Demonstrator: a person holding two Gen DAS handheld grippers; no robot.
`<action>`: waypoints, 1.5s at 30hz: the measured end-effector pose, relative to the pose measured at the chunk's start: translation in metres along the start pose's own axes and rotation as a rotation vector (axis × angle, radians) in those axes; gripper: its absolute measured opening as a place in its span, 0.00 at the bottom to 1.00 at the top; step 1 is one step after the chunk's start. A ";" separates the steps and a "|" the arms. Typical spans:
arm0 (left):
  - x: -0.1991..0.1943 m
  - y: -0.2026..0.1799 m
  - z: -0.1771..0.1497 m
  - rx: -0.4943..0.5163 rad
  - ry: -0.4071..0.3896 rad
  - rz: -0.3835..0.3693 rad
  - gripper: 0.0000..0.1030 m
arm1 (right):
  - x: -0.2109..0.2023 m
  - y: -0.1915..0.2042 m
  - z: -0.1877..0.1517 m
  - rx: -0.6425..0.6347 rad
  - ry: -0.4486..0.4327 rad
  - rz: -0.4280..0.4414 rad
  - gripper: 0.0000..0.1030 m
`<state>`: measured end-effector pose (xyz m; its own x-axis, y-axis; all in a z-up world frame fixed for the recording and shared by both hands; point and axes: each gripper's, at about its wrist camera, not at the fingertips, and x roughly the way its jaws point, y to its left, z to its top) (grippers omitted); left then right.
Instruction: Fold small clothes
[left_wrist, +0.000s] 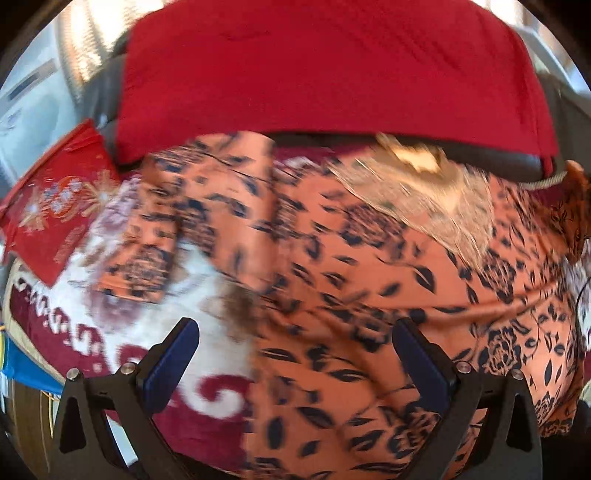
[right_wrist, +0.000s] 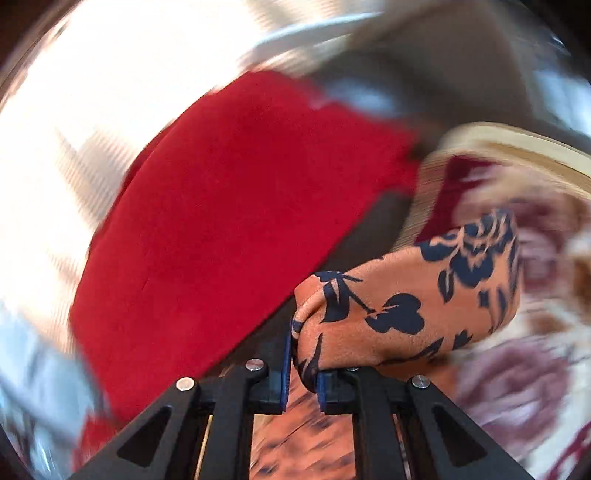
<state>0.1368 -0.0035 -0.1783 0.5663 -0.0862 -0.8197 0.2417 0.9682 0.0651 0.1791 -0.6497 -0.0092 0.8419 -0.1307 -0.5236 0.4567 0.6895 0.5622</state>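
A: Step?
B: Mid-fold, probably; blurry. Right gripper (right_wrist: 302, 373) pinched on orange dress (right_wrist: 406, 302), lifted over blanket (right_wrist: 517, 369).
A: Left?
B: Left gripper (left_wrist: 295, 350) spread, empty. Next: pin opposite edge.

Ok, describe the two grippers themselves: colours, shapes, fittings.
Both look the same. The left gripper has matte black angular linkage arms with triangular cut-outs and round silver pivot pins; its fingers carry flat dark blue pads. The right gripper has matching black links, silver pins and blue pads. No cables, markings or sleeves show.
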 end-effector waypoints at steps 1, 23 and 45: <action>-0.004 0.009 0.002 -0.011 -0.014 0.008 1.00 | 0.011 0.027 -0.005 -0.067 0.047 0.036 0.11; -0.010 -0.036 0.054 0.040 -0.080 -0.225 1.00 | -0.024 -0.084 -0.091 0.147 0.412 0.503 0.86; 0.108 -0.188 0.145 0.065 0.428 -0.489 0.19 | -0.011 -0.192 -0.098 0.468 0.380 0.342 0.52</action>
<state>0.2673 -0.2289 -0.1967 0.0181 -0.3985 -0.9170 0.4469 0.8237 -0.3491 0.0540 -0.7113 -0.1740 0.8407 0.3564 -0.4077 0.3314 0.2569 0.9078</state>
